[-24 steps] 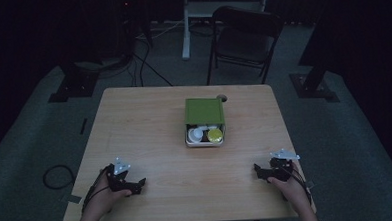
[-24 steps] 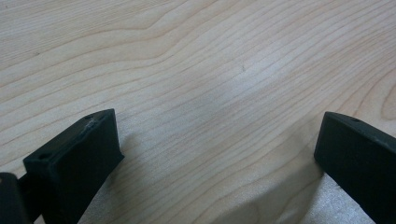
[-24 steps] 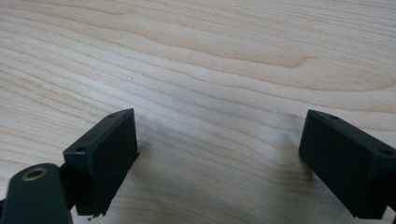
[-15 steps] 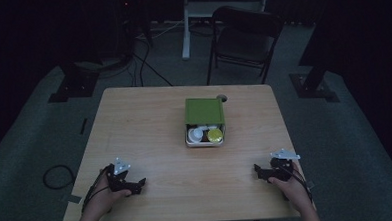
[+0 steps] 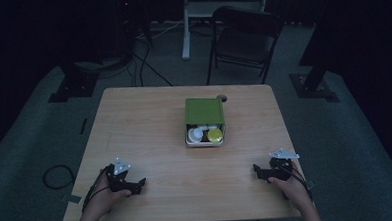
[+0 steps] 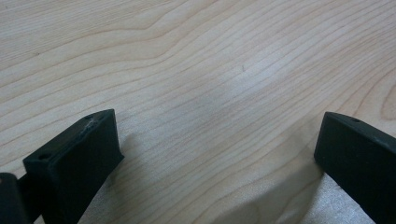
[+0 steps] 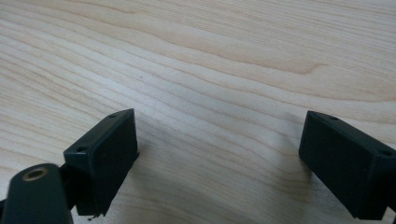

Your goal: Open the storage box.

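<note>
A white box [image 5: 205, 141] with a green lid [image 5: 204, 110] slid partly back sits at the middle of the wooden table [image 5: 149, 122]. Inside it I see a white round thing [image 5: 197, 134] and a yellow round thing [image 5: 215, 135]. My left gripper [image 5: 138, 185] rests near the front left of the table, held by a hand, jaws pointing right. My right gripper [image 5: 257, 170] rests near the front right, jaws pointing left. In the left gripper view the left gripper [image 6: 219, 140] stands wide open over bare wood. The right gripper [image 7: 219, 140] in its own view is open too, with nothing between its jaws.
A small round knob or cap [image 5: 221, 97] lies just behind the box. A dark chair [image 5: 243, 33] and a white stand [image 5: 185, 26] are on the floor beyond the table. Cables [image 5: 56, 174] lie on the floor at the left.
</note>
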